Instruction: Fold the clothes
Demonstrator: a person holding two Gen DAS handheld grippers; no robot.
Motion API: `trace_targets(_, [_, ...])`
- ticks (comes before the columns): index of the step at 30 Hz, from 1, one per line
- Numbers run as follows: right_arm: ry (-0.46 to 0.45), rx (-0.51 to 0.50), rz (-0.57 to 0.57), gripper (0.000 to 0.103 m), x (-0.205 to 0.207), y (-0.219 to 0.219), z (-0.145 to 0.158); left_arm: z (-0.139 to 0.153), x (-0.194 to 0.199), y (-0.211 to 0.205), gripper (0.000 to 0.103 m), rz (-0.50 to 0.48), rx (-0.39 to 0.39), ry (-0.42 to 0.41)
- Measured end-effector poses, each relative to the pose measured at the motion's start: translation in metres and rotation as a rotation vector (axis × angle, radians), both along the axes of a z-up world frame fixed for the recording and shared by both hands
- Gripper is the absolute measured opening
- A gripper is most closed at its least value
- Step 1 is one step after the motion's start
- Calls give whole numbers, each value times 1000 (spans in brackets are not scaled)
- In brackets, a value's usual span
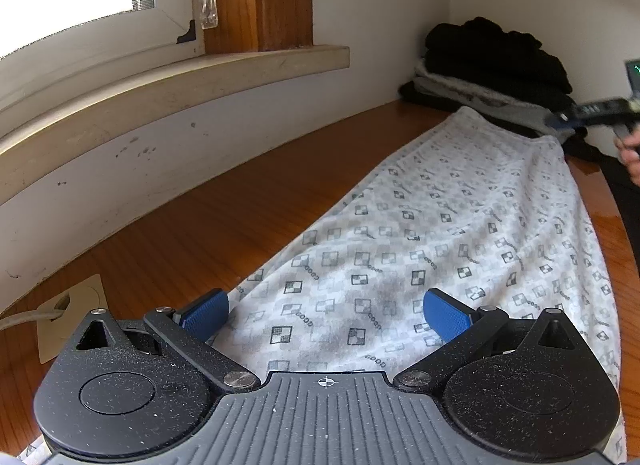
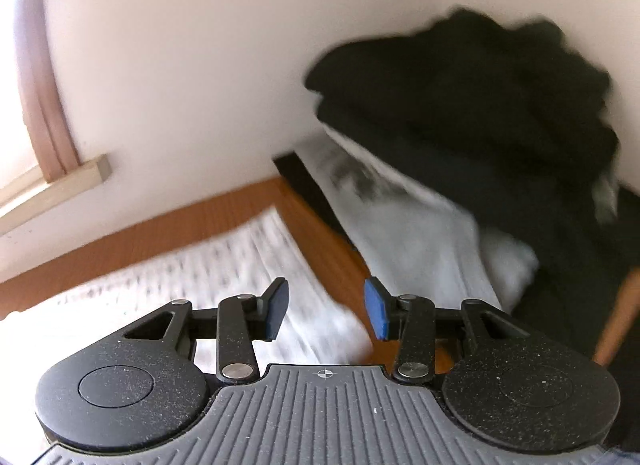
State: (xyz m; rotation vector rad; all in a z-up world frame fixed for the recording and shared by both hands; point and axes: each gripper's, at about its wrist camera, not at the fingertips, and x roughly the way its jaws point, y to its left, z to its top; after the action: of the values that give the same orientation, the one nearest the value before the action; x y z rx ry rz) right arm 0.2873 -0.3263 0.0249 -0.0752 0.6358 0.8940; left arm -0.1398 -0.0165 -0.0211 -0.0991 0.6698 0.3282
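Here my left gripper (image 1: pixel 326 315) hangs low over the near end of the patterned cloth (image 1: pixel 460 225), its blue pads (image 1: pixel 206 315) spread wide with nothing between them. My right gripper (image 2: pixel 326 309) is parted too, less widely, and grips nothing; its view is blurred, showing the far corner of the cloth (image 2: pixel 248 261) below. The cloth lies stretched out along the wooden table (image 1: pixel 208 225), running toward the corner of the wall. There a stack of folded clothes (image 1: pixel 492 69), black and grey, sits just beyond its far end. A windowsill (image 1: pixel 172 85) runs along the left wall.
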Motion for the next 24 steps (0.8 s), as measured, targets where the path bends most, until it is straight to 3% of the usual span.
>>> trace_targets(9, [202,97,-49,42,1,-15,-29,0,0,1,103,-4,-7,0])
trace_targets(10, [207,105,-46,34,1,-12,-29,0,0,0,103,-4,-7,0])
trace_targets(11, [200,109,-43,22,0,-10,-28,-1,0,0,103,-4,-6,0])
trace_targets(14, [160,163,-8,12,-8,-5,-15,-1,0,-1,103,-6,-4,2])
trace_targets(18, [129,157,57,12,-20,11,-4,-1,1,-2,103,-10,1,5])
trace_targets(24, [101,88,63,16,-20,22,-11,-1,1,-2,103,-13,3,7])
